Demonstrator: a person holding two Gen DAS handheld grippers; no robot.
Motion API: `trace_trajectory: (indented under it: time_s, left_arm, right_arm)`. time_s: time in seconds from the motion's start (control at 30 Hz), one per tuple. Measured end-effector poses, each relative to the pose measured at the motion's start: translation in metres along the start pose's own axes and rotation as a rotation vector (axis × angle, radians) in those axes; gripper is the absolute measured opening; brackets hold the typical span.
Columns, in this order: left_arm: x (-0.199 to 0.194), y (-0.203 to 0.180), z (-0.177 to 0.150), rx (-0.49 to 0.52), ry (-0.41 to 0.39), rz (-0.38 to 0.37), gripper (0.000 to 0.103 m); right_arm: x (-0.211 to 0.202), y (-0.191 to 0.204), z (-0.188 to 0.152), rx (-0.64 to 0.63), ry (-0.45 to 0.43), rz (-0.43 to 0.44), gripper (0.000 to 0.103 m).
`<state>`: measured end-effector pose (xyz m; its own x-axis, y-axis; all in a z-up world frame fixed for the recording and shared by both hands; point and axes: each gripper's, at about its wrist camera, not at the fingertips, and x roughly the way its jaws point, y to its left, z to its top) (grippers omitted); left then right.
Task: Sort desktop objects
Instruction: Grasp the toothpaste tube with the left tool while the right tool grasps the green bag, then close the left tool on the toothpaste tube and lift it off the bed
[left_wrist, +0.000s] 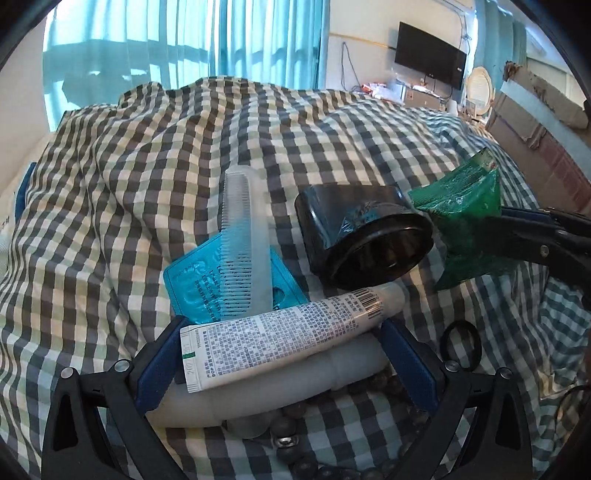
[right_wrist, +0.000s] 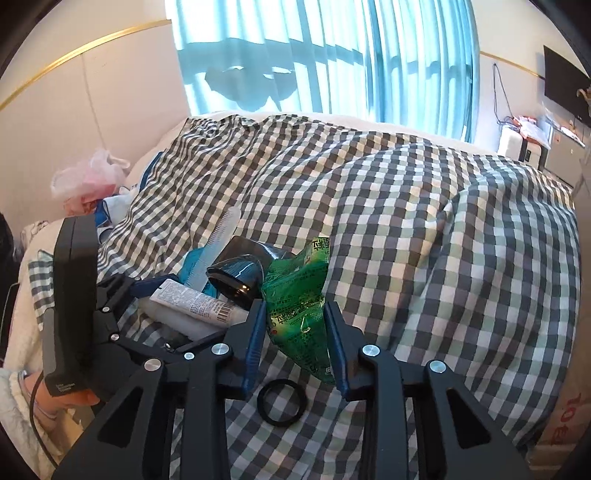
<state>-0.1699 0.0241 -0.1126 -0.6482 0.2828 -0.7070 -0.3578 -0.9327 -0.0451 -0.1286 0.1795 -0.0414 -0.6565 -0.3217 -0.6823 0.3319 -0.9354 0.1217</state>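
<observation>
Between right gripper (right_wrist: 295, 328) pads — green packet (right_wrist: 299, 295)

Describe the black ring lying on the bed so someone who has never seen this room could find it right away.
Start at the checked bedspread and find the pile of toiletries near its front edge. Just to the right of the pile, below the green foil packet held in the right gripper, the black ring lies flat on the cloth. It is the only thin open hoop there, with the checks showing through its middle.
</observation>
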Motion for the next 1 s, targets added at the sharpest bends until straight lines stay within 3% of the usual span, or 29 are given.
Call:
trace_trajectory:
  time_s: [0.3, 0.47, 0.83, 1.0]
  left_arm:
    - [-0.018, -0.020, -0.003, 0.078, 0.000, -0.032, 0.070]
    - [-0.027, -0.035, -0.010, 0.127, 0.037, -0.109, 0.069]
    - [-0.029, -0.023, 0.001, 0.118, -0.012, -0.085, 0.076]
    - [-0.020, -0.040, -0.005, 0.198, 0.035, -0.127, 0.076]
  right_arm:
    - [0.000, -0.005, -0.003, 0.018, 0.015, -0.015, 0.031]
    - [-0.004, -0.013, -0.002, 0.033, 0.009, -0.021, 0.031]
    - [-0.005, -0.019, -0.003, 0.063, 0.003, -0.004, 0.031]
    - [-0.004, -0.021, -0.003, 0.071, 0.008, -0.006, 0.031]
